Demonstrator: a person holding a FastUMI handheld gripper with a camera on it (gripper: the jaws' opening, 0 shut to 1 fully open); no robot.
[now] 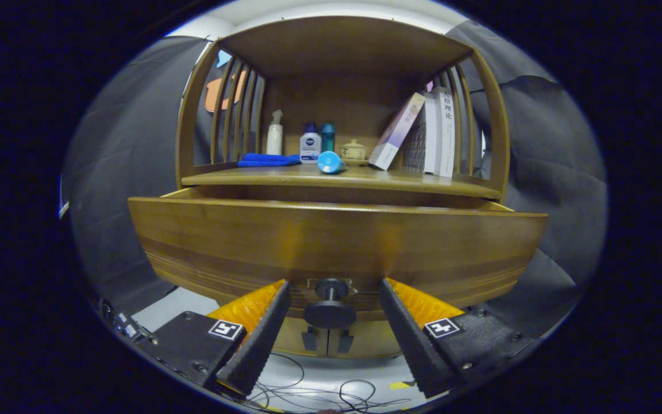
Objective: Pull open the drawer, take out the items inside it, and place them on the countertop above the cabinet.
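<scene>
While I look along the tongs [331, 322], I find them spread fairly wide, one wedge-shaped finger with a ribbed inner face on either side of the drawer knob [330, 313], neither one touching it. That knob is a dark round disc on a short stem, fixed to a small metal plate low on the drawer front. The drawer [337, 244] itself is smooth, varnished brown wood with fine horizontal grooves along its lower edge, and its front bows out toward me; it stands pulled out from the cabinet [342, 46], its top rim showing forward of the desk [342, 177]. I cannot see down into it from this low angle, so what it holds is hidden from me.

Above, the desk is a flat wooden board under an arched hood with curved slatted sides. On it I see a folded blue cloth [268, 160], soft and flat, with a slim white spray bottle [274, 133] behind it. Beside these stand a white bottle with a blue cap [310, 144] and a teal cylinder [328, 137]. A light-blue tube-shaped item [331, 163] lies on its side, its round end facing me. A small squat ceramic pot [353, 151] sits just beyond it. Books [437, 133] stand at the far side, one book [397, 131] leaning aslant against them. Thin dark cables [319, 394] coil on the pale floor below the fingers.
</scene>
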